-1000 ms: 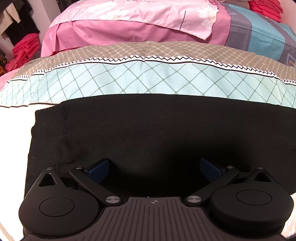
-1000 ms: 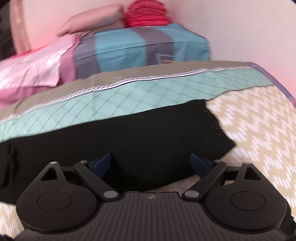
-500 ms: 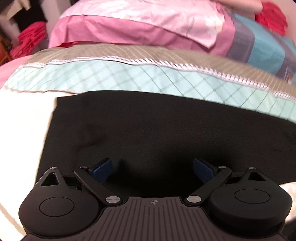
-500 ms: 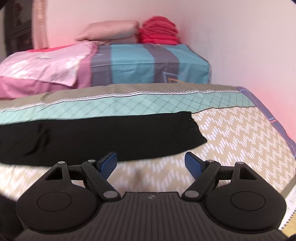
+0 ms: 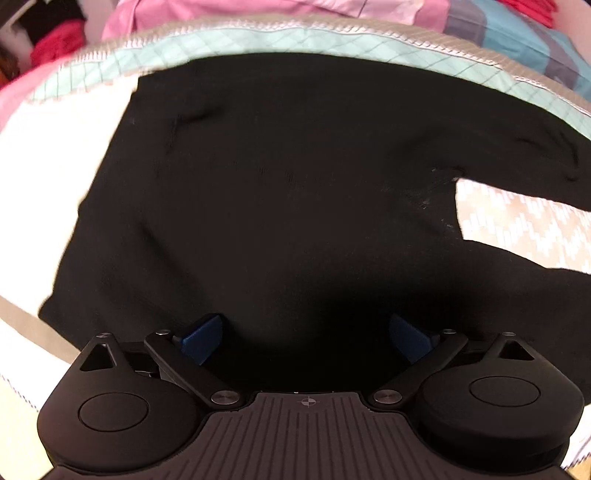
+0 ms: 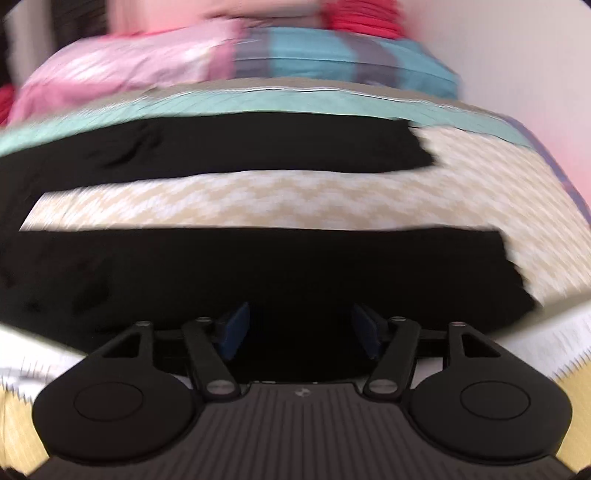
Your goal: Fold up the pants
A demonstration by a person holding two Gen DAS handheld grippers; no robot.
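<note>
Black pants [image 5: 295, 177] lie spread flat on the bed. In the left wrist view I see the waist end at the left and the crotch split at the right. My left gripper [image 5: 306, 338] is open over the near part of the waist area. In the right wrist view the two legs lie apart: the far leg [image 6: 258, 147] and the near leg [image 6: 258, 266], with a strip of bed cover between them. My right gripper [image 6: 301, 330] is open over the near edge of the near leg. Both views are blurred.
The bed cover [image 6: 332, 199] has a beige zigzag pattern with a teal checked band [image 5: 258, 40] behind the pants. Pink and blue folded bedding [image 6: 184, 62] is stacked at the back. A red pile [image 6: 362, 18] sits on it. A wall [image 6: 517, 44] stands at the right.
Both grippers have pulled back towards the near side of the bed. The left now sees the crotch split. The right now sits over the near leg, with its fingers a little closer together.
</note>
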